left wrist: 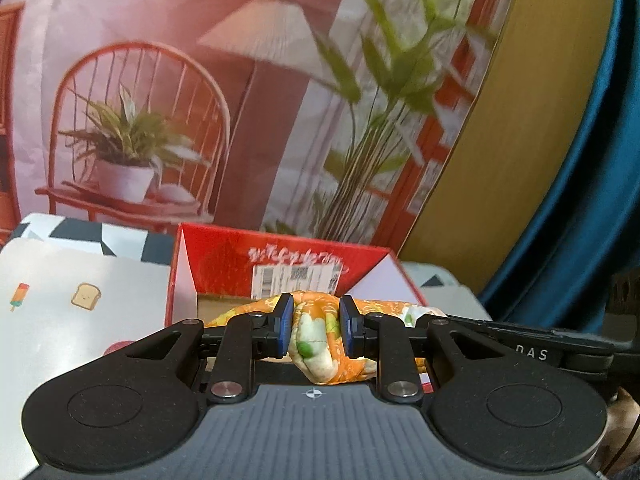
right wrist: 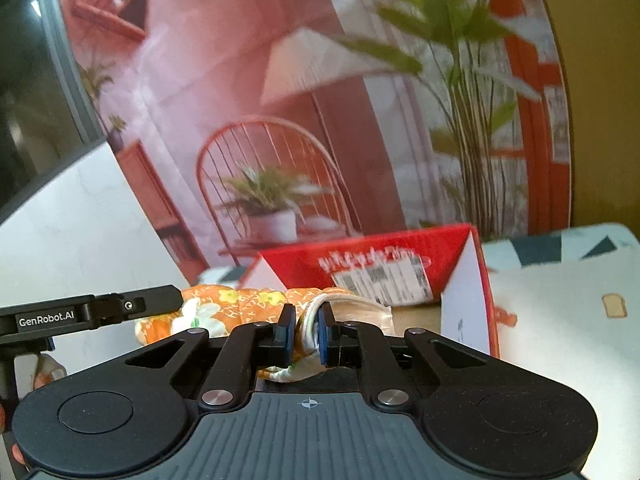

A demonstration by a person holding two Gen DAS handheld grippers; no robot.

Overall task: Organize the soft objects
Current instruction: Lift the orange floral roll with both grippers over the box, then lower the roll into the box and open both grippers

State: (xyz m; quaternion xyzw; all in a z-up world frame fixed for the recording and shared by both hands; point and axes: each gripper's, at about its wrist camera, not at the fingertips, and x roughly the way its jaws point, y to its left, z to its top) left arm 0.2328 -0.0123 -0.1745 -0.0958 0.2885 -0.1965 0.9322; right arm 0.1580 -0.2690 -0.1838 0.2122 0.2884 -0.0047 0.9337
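An orange padded cloth with yellow and green flower print [left wrist: 320,340] hangs bunched between both grippers, lifted just in front of an open red cardboard box [left wrist: 280,264]. My left gripper [left wrist: 316,326] is shut on a thick fold of it. In the right wrist view the same orange cloth [right wrist: 240,300] stretches to the left, and my right gripper [right wrist: 308,332] is shut on its thin white-edged end. The red box [right wrist: 400,252] stands right behind, its brown floor partly hidden by the cloth. The left gripper's black arm [right wrist: 100,312] shows at the left edge.
A white mat with small toast and ice-lolly pictures [left wrist: 80,304] covers the table beside the box, over a black-and-white patterned cloth [left wrist: 100,236]. A printed backdrop of a red chair, lamp and plants [left wrist: 200,100] stands close behind. A blue curtain [left wrist: 580,160] hangs at the right.
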